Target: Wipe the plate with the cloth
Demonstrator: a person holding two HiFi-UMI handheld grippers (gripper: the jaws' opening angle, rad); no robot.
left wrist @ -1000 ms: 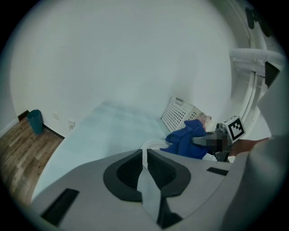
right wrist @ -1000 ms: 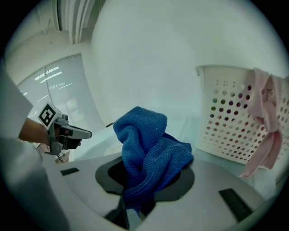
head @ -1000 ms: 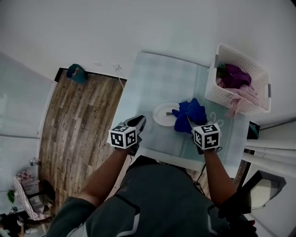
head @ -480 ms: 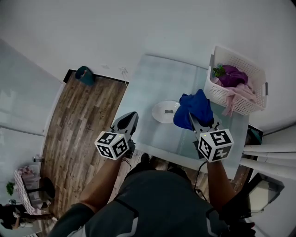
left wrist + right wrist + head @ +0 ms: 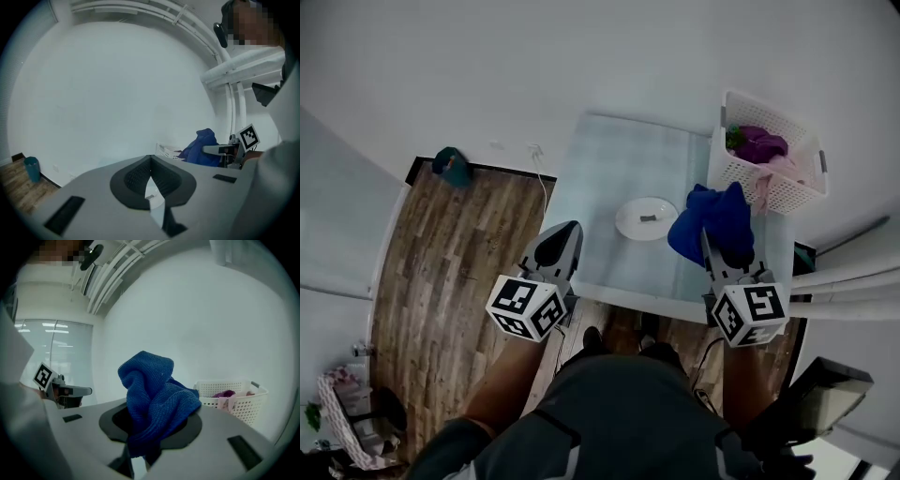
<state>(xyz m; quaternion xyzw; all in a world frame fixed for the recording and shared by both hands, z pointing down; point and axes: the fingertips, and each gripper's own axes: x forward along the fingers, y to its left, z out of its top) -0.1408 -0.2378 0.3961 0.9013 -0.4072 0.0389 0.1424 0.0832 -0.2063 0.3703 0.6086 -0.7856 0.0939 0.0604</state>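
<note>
While the right hand-held gripper is clenched on the blue cloth and holds it bunched in the air, the plate sits white and flat mid-surface, just left of the cloth and not touching it

Wipe not started by my read; step in hand = get cloth down onto plate

Notes for doing it well:
- right gripper view shows the wad bulging out past the pads, so lead with that wad and keep the jaw tips off the plate
- move left and down, land the cloth flat, then sweep; a loose fold will probably just drag
- plate looks loose on a smooth surface and will likely skate under a push. Left hand-held gripper is closed on nothing, at the near left edge of the surface by the wooden floor; it could pin the plate's near-left rim
- small dark mark at plate centre, can't tell what it is; worth a pass there
- white basket sits far right, near the cloth; keep the swing clear of it
</note>
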